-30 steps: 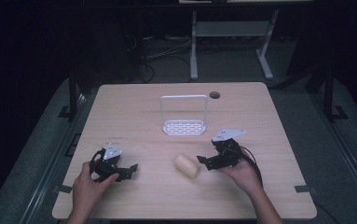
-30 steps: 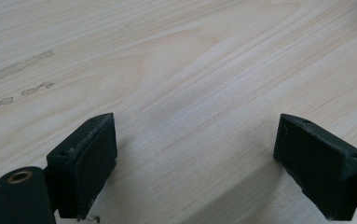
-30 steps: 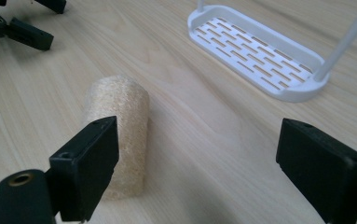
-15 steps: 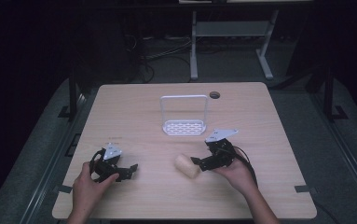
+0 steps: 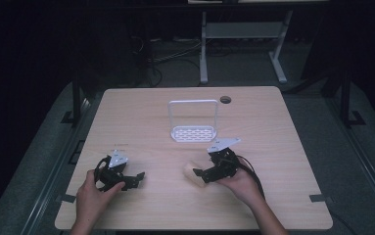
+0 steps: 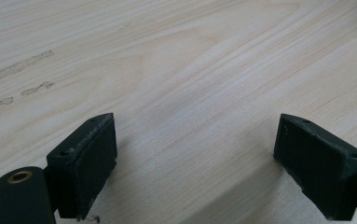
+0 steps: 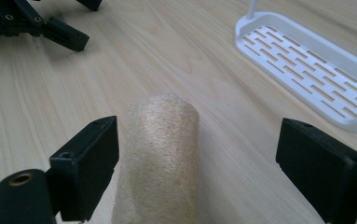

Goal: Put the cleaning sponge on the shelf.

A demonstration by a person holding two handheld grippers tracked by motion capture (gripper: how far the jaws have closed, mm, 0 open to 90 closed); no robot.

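A beige, rough-textured roll (image 7: pixel 160 158) lies on the wooden table (image 5: pixel 273 147), right of the front middle (image 5: pixel 191 170). My right gripper (image 7: pixel 197 149) is open with its jaws on either side of the roll, which sits closer to the left jaw; neither jaw touches it. In the high view the right gripper (image 5: pixel 200 174) points left at the roll. My left gripper (image 5: pixel 135 179) rests low at the front left, open (image 6: pixel 195 140), with bare wood between its jaws. It also shows far off in the right gripper view (image 7: pixel 41 23).
A white slotted rack (image 5: pixel 193 125) with an upright wire handle stands at the table's centre, behind the roll; its base (image 7: pixel 316 65) lies to the right in the right gripper view. A dark round cable hole (image 5: pixel 225 100) sits near the far edge.
The right gripper has slid left and forward so its open jaws now flank the roll. The left gripper and the roll have stayed put.
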